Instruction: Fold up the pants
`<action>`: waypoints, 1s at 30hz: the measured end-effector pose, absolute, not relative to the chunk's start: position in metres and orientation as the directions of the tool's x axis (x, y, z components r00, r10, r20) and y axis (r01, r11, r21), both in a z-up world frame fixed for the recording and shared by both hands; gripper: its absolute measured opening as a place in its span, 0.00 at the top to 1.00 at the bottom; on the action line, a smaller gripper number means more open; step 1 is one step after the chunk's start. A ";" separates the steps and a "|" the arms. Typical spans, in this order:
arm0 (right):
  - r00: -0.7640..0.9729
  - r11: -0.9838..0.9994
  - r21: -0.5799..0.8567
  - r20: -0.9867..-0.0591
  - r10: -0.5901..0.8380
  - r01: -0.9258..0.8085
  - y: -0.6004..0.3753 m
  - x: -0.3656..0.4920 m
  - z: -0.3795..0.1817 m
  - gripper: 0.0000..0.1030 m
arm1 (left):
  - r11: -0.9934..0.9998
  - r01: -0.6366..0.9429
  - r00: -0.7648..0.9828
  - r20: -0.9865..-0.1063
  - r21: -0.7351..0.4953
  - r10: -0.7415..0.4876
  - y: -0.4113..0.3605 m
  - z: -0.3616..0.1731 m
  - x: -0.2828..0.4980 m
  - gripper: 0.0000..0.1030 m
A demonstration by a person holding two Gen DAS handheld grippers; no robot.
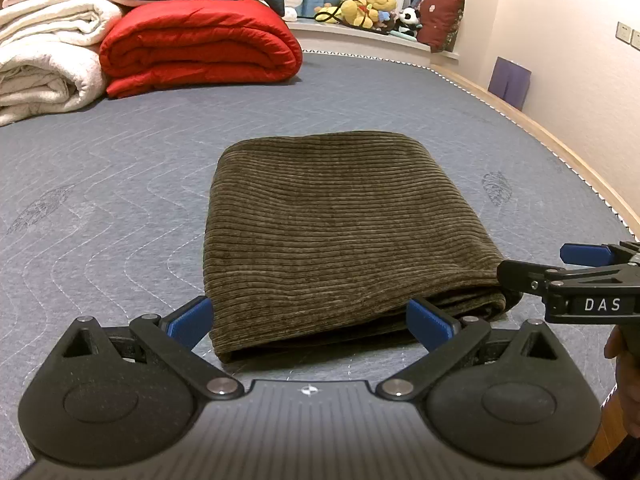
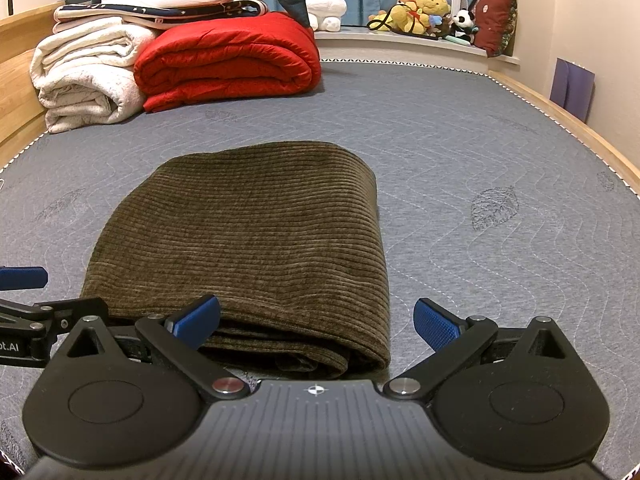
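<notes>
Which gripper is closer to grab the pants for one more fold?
Probably the left gripper: its open fingers sit on either side of the pants' near edge. The right gripper, also open, is at the corner, with one finger over the mattress.

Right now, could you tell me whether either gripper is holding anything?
Nothing is held: left gripper and right gripper are open at the near edge of the folded pants.

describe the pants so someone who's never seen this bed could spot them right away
On the grey quilted mattress, look at the open middle, well in front of the stacked bedding at the far left. The pants lie there folded into a flat rectangle. They are dark olive ribbed corduroy, unlike the red quilt and white blankets behind.
</notes>
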State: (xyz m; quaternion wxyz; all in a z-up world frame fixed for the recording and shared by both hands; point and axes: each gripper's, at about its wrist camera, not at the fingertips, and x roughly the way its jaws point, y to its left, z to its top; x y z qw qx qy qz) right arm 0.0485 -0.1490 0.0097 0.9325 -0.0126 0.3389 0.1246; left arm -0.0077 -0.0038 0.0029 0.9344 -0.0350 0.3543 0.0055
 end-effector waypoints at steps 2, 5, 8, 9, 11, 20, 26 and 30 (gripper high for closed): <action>0.739 0.969 0.062 -0.635 0.223 -0.240 -0.149 0.049 0.010 0.01 | 0.998 -0.035 0.749 -0.662 -0.061 -0.015 -0.004 0.003 -0.008 0.00; 0.739 0.968 0.062 -0.635 0.226 -0.243 -0.150 0.049 0.010 0.01 | 0.998 -0.031 0.751 -0.660 -0.060 -0.016 -0.004 0.003 -0.008 0.00; 0.738 0.968 0.063 -0.636 0.226 -0.243 -0.150 0.049 0.010 0.01 | 0.998 -0.032 0.749 -0.662 -0.061 -0.016 -0.004 0.003 -0.008 0.00; 0.738 0.968 0.062 -0.636 0.226 -0.242 -0.150 0.048 0.010 0.01 | 0.998 -0.031 0.749 -0.662 -0.061 -0.017 -0.004 0.003 -0.008 0.00; 0.738 0.968 0.062 -0.635 0.226 -0.242 -0.150 0.049 0.010 0.01 | 0.998 -0.031 0.750 -0.661 -0.060 -0.017 -0.004 0.003 -0.008 0.00; 0.739 0.968 0.062 -0.635 0.226 -0.243 -0.150 0.048 0.010 0.01 | 0.998 -0.027 0.751 -0.661 -0.060 -0.019 -0.004 0.002 -0.007 0.00; 0.738 0.968 0.062 -0.636 0.226 -0.243 -0.150 0.048 0.009 0.01 | 0.998 -0.022 0.752 -0.659 -0.059 -0.022 -0.004 0.002 -0.007 0.00; 0.738 0.968 0.062 -0.636 0.225 -0.242 -0.150 0.048 0.010 0.01 | 0.998 -0.018 0.755 -0.655 -0.058 -0.025 -0.004 0.002 -0.008 0.00</action>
